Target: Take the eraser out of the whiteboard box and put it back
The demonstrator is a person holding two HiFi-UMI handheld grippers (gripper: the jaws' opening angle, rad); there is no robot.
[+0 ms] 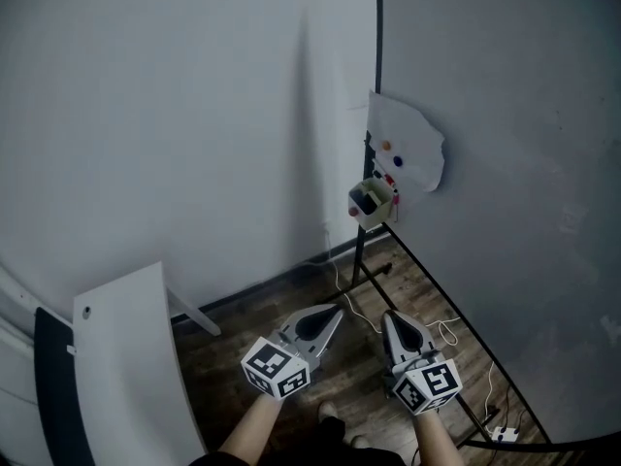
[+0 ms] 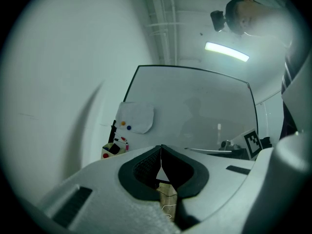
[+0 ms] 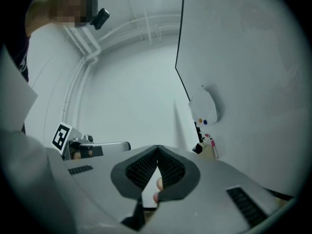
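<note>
Head view shows the left gripper (image 1: 339, 308) and the right gripper (image 1: 387, 316) side by side above the wooden floor (image 1: 247, 309), each with its fingers pressed together on nothing. The box (image 1: 376, 208) hangs at the edge of the whiteboard (image 1: 505, 212), well apart from both. A dark block inside it appears to be the eraser (image 1: 367, 202).

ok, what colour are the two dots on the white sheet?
An orange dot and a blue dot; clearest in the head view.
</note>
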